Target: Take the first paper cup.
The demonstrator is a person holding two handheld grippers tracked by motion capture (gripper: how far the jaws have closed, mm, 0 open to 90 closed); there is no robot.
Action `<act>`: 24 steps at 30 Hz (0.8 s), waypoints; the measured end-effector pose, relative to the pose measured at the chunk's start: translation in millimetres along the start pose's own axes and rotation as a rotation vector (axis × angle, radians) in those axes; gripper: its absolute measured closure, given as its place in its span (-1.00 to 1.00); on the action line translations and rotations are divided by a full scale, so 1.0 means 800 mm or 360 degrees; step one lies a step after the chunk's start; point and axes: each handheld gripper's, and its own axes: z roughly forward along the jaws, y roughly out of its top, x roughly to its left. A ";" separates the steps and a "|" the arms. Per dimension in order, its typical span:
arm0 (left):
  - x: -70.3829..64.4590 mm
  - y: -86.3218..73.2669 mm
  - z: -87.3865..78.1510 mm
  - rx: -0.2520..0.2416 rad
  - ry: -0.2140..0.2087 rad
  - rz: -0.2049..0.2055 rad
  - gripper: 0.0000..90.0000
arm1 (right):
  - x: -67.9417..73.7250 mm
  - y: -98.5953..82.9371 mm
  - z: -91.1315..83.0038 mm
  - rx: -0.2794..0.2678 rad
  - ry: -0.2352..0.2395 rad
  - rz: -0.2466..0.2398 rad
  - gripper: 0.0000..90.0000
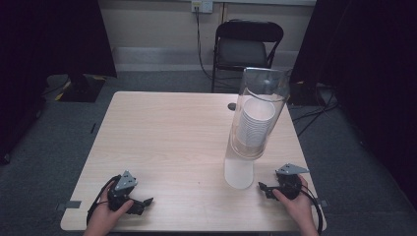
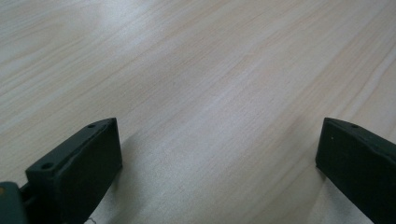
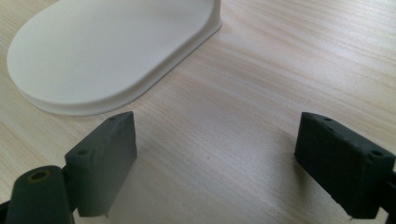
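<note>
Resting near the table's point(image 1: 162, 142) front edge, well left of the cup dispenser point(image 1: 253, 125), the left gripper point(image 1: 142, 204) gapes wide over bare wood. Just right of the dispenser's white base point(image 3: 107, 51), the right gripper point(image 1: 265, 188) spreads wide, empty.

Tall clear plastic cup dispenser tube point(image 1: 258, 113), standing upright on a flat white rounded base point(image 1: 239, 173), just ahead and to the left of the right gripper point(image 1: 268, 190), well apart from the left gripper point(image 1: 142, 204). Stack of white paper cups point(image 1: 255, 123) nested inside the tube, mouths up, filling its lower half. Base edge point(image 3: 107, 51) lying close beyond the right gripper's spread jaws, not touching.
</note>
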 end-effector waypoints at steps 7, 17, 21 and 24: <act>0.000 0.000 0.000 0.0000 0.0000 0.0000 -1.00 | 0.001 0.000 0.000 0.0002 -0.0009 0.0009 -0.73; 0.000 0.000 0.000 0.0000 -0.0001 0.0001 -1.00 | 0.026 0.020 -0.016 -0.0174 0.0105 0.0047 -0.64; 0.000 0.000 0.000 0.0001 0.0000 0.0001 -1.00 | 0.047 0.045 -0.027 -0.0346 0.0191 0.0056 -0.67; 0.000 0.000 0.000 0.0001 0.0000 0.0001 -1.00 | 0.060 0.062 -0.027 -0.0424 0.0188 -0.0001 -0.66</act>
